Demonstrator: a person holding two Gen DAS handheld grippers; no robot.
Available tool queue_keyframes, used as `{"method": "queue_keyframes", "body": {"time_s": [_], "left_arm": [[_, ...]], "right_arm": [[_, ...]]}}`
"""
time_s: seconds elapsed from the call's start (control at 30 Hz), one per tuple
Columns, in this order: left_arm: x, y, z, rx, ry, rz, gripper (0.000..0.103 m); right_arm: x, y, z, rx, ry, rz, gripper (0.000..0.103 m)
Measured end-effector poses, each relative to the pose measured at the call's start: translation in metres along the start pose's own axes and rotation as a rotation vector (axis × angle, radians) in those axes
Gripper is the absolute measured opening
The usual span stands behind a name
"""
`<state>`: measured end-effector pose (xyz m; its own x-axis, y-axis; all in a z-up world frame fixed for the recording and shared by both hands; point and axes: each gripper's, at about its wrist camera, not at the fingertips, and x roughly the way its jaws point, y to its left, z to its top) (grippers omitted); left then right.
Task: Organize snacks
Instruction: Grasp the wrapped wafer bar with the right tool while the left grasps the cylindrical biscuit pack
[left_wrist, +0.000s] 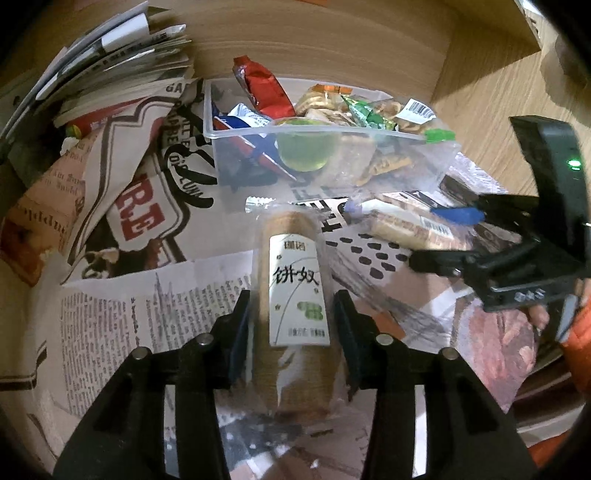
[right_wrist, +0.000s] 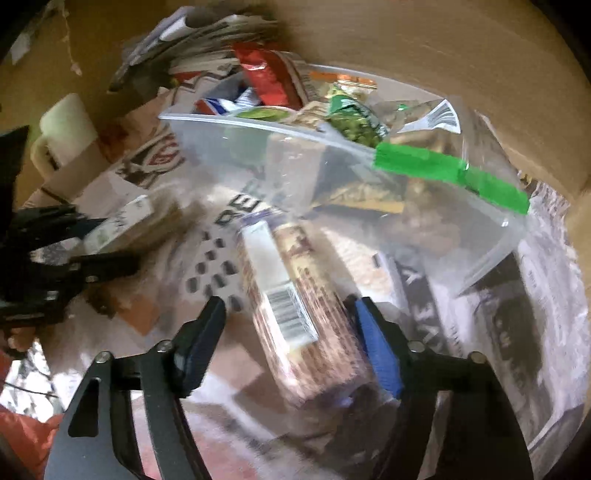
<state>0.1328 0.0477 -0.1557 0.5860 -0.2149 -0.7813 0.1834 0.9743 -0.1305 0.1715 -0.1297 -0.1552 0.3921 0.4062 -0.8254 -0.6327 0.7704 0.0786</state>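
A clear plastic bin (left_wrist: 236, 134) (right_wrist: 207, 122) at the back holds several snacks, among them a red packet (left_wrist: 264, 86) (right_wrist: 266, 74) and a green jelly cup (left_wrist: 303, 149). My left gripper (left_wrist: 293, 306) is open, its jaws on either side of a cracker sleeve with a white label (left_wrist: 297, 291) that lies on the newspaper; it also shows in the right wrist view (right_wrist: 125, 221). My right gripper (right_wrist: 290, 314) (left_wrist: 439, 236) is open around a second biscuit sleeve with a barcode label (right_wrist: 295, 310) (left_wrist: 410, 229). That view is blurred.
Newspaper sheets (left_wrist: 147, 306) cover the surface. A stack of papers (left_wrist: 122, 55) lies at the back left. A wooden wall (left_wrist: 332, 37) stands behind the bin. A white mug (right_wrist: 62, 129) stands at the left. Green tape (right_wrist: 450, 170) marks the bin's rim.
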Motion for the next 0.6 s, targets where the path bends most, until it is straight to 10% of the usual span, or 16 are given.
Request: {"method": "queue_keyframes", "body": {"time_s": [0.6], "left_arm": [[-0.006,-0.011,0.007,0.042,-0.095,0.064,0.039]], "right_arm": [[-0.007,0.021,0.005,0.036,-0.106,-0.006,0.043]]}}
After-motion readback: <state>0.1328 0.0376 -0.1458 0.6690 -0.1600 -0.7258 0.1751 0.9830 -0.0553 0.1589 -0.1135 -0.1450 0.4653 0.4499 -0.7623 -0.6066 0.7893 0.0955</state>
